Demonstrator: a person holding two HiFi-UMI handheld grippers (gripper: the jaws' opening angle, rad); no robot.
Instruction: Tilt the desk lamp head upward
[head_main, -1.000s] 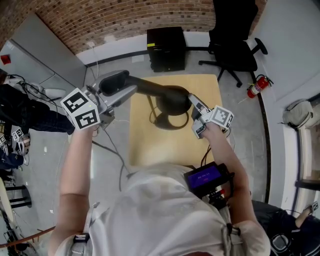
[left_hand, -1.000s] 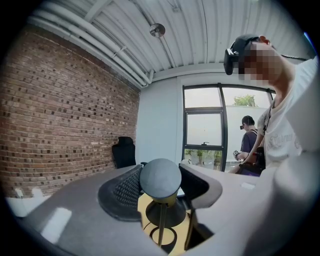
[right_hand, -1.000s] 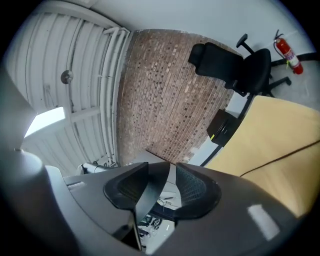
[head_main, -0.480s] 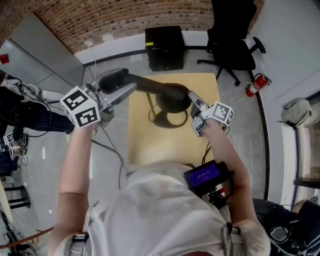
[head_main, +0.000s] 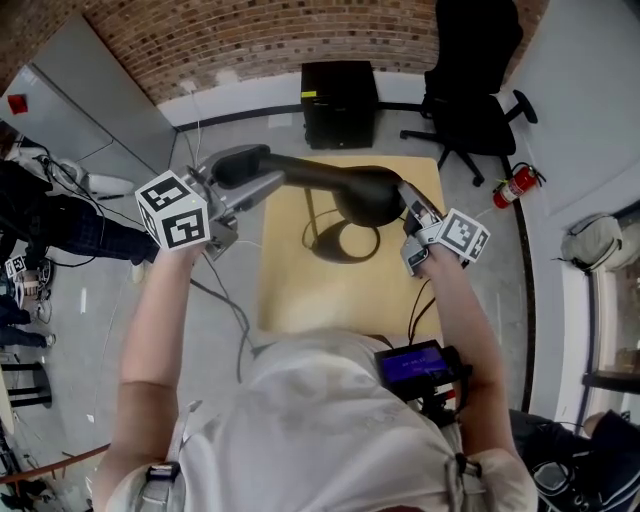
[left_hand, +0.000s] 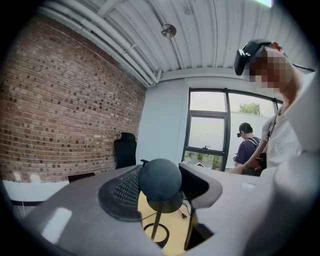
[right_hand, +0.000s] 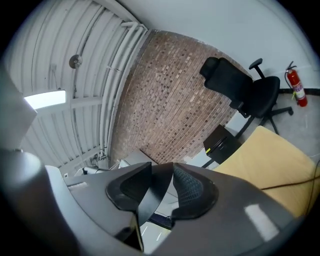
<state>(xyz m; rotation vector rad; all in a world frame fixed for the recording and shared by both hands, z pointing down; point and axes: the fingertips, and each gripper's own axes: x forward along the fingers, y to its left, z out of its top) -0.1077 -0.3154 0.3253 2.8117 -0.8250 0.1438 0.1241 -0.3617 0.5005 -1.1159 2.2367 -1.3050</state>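
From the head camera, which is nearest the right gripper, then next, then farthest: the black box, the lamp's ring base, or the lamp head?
1. The lamp head: its rim sits in the right gripper, whose jaws have just been closing.
2. The ring base: on the table, lower left of the gripper.
3. The black box: beyond the table's far edge.

Left forearm (head_main: 160, 320) and right forearm (head_main: 455, 320), both bare, extended forward. The grey two-jaw left gripper (head_main: 247, 180), held about level, clamps the rounded end of the dark grey desk lamp head (head_main: 320, 178). The grey two-jaw right gripper (head_main: 408, 200), whose jaws have just been closing, pinches the head's thin rim at the opposite end.
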